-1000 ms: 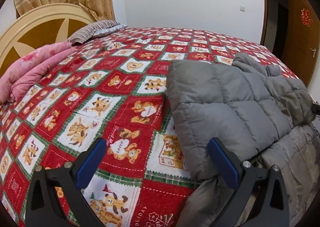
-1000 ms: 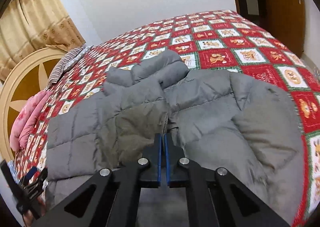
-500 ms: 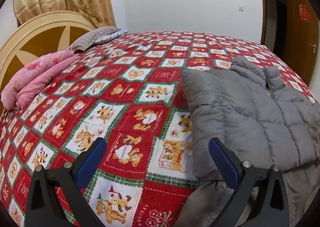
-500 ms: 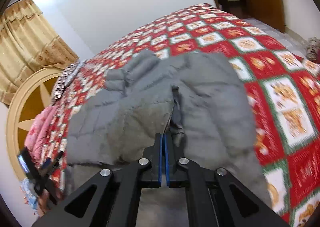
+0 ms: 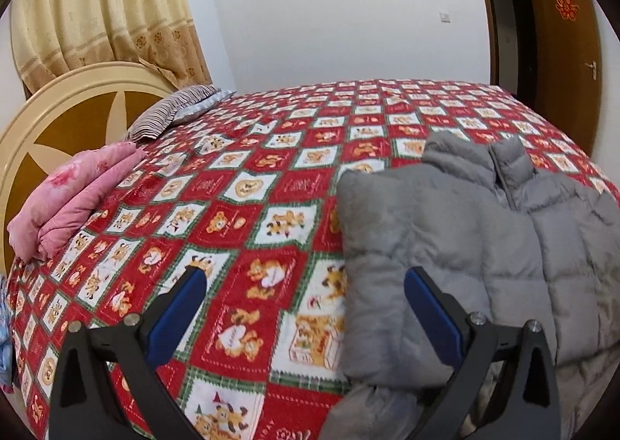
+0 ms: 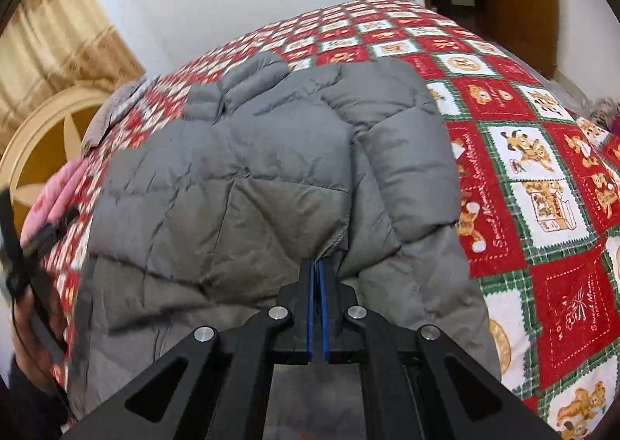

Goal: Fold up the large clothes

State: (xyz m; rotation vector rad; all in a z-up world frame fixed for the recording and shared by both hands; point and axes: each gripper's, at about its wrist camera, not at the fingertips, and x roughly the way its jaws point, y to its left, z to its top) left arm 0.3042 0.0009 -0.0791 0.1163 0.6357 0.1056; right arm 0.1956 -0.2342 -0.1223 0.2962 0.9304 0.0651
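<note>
A grey quilted puffer jacket [image 5: 484, 246] lies on the bed, its collar toward the far side and both side panels folded in over the body; it fills the middle of the right wrist view [image 6: 248, 184]. My left gripper [image 5: 302, 285] is open and empty, above the bedspread at the jacket's left edge, its right finger over the grey fabric. My right gripper [image 6: 317, 265] is shut, its tips pinching the jacket's folded edge near the hem. The left gripper also shows blurred at the far left of the right wrist view [image 6: 15, 246].
The bed has a red, white and green bear-print bedspread [image 5: 240, 207]. A folded pink quilt [image 5: 73, 199] and a striped pillow [image 5: 170, 114] lie by the round headboard [image 5: 46, 114]. Curtains hang behind. A brown door [image 5: 562, 52] stands at the right.
The left gripper has drawn back and lifted, still open. The right gripper, still shut on the jacket, has moved with the fabric, and the right side panel now lies folded over the body.
</note>
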